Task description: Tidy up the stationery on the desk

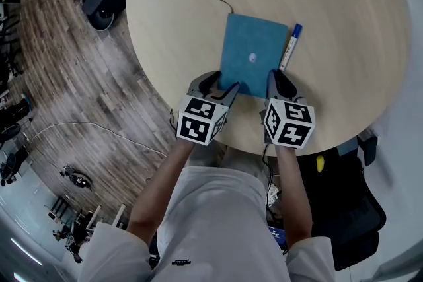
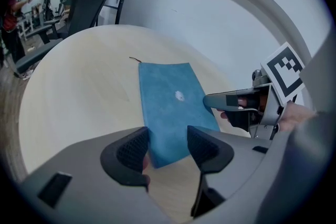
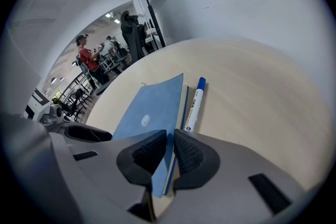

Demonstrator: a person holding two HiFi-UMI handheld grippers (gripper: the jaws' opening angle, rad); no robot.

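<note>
- Pinching the near right corner of the notebook [image 1: 254,53], our right gripper [image 1: 275,81] is clenched; our left gripper [image 1: 222,86] gapes, released, around the near left corner.
- We should close it too, then lift level off the tabletop's [image 1: 178,10] near edge, sparing the pen [image 1: 290,46].

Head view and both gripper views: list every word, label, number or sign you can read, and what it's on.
Marker pen: black print along the white barrel, too small to read.
Blue notebook: a small white mark, no words.
Left cube and right cube: black-and-white square patterns, no letters.
White shirt: a small dark mark, too blurred to read.
Nothing can be quoted.
</note>
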